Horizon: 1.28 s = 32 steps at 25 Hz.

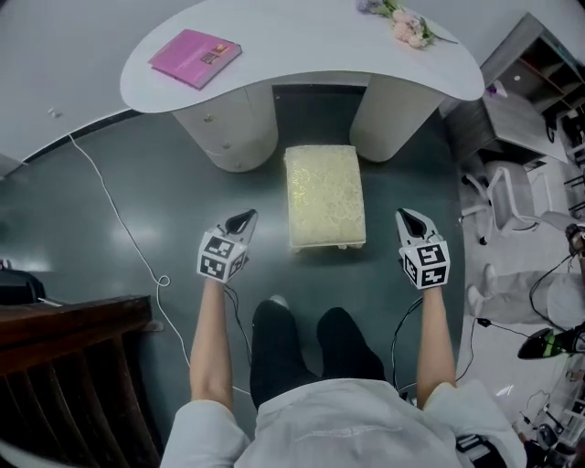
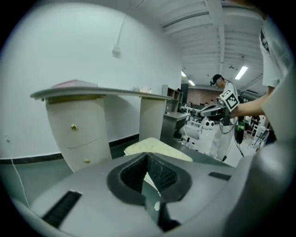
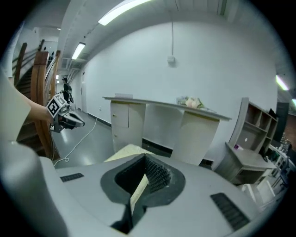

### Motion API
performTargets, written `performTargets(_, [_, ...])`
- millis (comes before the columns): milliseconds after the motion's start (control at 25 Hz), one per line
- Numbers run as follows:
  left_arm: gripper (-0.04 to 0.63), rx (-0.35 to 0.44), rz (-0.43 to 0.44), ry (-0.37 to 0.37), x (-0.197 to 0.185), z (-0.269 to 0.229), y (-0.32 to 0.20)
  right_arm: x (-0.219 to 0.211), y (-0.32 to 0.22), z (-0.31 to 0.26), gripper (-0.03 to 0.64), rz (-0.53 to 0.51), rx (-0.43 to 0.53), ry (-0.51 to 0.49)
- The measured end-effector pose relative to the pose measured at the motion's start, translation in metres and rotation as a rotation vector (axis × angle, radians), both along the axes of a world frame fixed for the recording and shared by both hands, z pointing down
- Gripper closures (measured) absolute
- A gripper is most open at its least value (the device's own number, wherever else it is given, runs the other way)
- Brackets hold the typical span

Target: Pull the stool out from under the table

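Observation:
The stool point(image 1: 325, 195), with a cream patterned cushion, stands on the dark floor in front of the gap between the two pedestals of the white table point(image 1: 302, 46). My left gripper point(image 1: 245, 219) hovers to its left and my right gripper point(image 1: 407, 218) to its right, both apart from it. Both are shut with nothing between the jaws. In the left gripper view the shut left gripper point(image 2: 147, 155) points toward the stool point(image 2: 157, 149), with the right gripper point(image 2: 210, 109) beyond. In the right gripper view the shut right gripper point(image 3: 144, 157) points over the stool point(image 3: 127, 152).
A pink book point(image 1: 195, 57) and a bunch of flowers point(image 1: 407, 26) lie on the table. A white cable point(image 1: 119, 219) runs across the floor at left. A dark wooden railing point(image 1: 73, 366) is at lower left, with shelves point(image 1: 530, 82) and white equipment point(image 1: 512, 196) at right.

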<state>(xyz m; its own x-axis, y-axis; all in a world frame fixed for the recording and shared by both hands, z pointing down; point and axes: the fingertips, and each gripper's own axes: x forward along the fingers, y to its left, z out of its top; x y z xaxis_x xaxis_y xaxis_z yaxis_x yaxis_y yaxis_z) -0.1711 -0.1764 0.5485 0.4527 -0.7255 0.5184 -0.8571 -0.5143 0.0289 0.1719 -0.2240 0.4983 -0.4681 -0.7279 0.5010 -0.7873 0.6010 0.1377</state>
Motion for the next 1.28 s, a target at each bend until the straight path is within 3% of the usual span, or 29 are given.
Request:
performTargets(200, [0.575,0.056,-0.077,-0.025,0.019,-0.119,0.011,-0.026,0.017,-0.118,0.601,-0.063,0.052,-0.004])
performTargets(560, [0.575,0.197,-0.115,-0.039,0.065,-0.304,0.056,-0.034,0.067,-0.283,0.601,-0.182,0.182,0.018])
performTargets(920, [0.575,0.345,-0.103,-0.081,0.12,-0.42,0.107,-0.005,0.115,-0.394,0.601,-0.192,0.331,-0.014])
performTargets(1280, [0.575,0.506,-0.077,-0.107,0.17,-0.498,0.156,0.009,0.17,-0.47,0.601,-0.229,0.451,-0.033])
